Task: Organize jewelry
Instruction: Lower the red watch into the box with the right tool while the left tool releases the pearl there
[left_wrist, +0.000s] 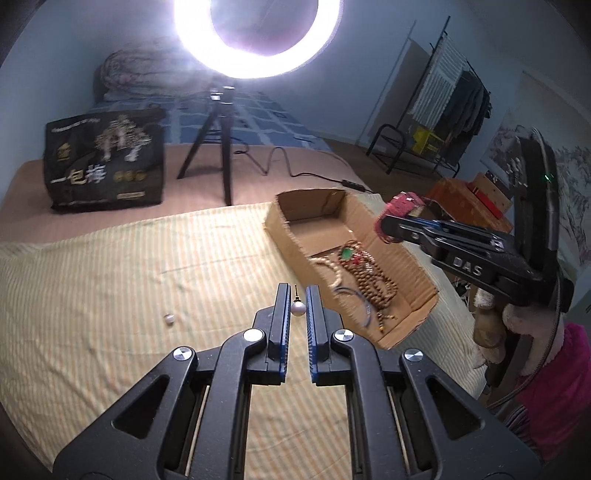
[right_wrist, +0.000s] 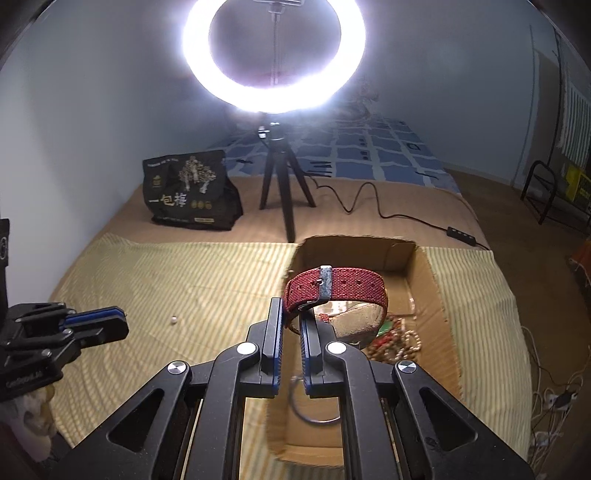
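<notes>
I see a bed spread with a yellow striped cloth (left_wrist: 147, 266), a ring light (right_wrist: 273, 59) on its tripod beyond. My left hand-held gripper (left_wrist: 296, 295) pinches a pearl earring (left_wrist: 297, 307); my right hand-held gripper (right_wrist: 293, 314) clamps a red watch strap (right_wrist: 334, 290) above the cardboard box (left_wrist: 402, 254) of beads (left_wrist: 369, 277).

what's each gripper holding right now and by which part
Right gripper pinches the red watch by its strap. Left gripper holds the pearl earring by its thin post.
</notes>
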